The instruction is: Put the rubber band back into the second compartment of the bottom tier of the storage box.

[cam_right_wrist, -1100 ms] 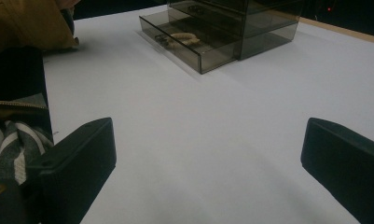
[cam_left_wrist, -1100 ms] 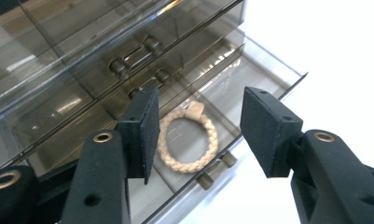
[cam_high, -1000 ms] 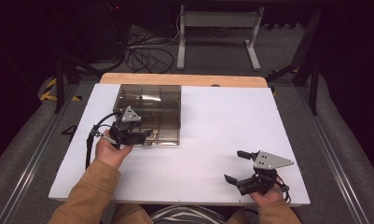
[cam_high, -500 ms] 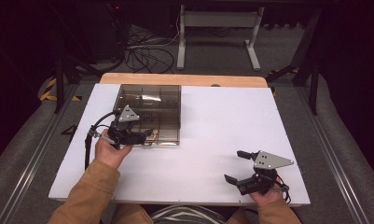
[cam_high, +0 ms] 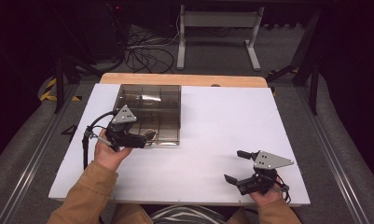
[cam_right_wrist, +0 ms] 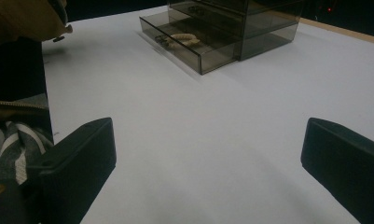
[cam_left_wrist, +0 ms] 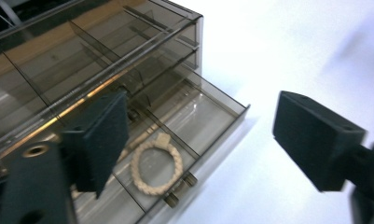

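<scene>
Braided ring (cam_left_wrist: 156,167) lies in the pulled-out drawer (cam_left_wrist: 222,122); left gripper (cam_left_wrist: 198,140), jaws just opening, and right gripper (cam_right_wrist: 208,172) stand released and empty; drawer closure apparently outstanding.

Left gripper (cam_left_wrist: 198,140) jaws now wider apart above the bracelet (cam_left_wrist: 156,168) in the open drawer (cam_left_wrist: 222,116).

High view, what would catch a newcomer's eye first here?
The smoky clear drawer box at the white table's far left, its bottom drawer pulled out with a braided cream ring inside. The left gripper hovers over that drawer, its jaws just opened; the right gripper rests open near the front right.
</scene>
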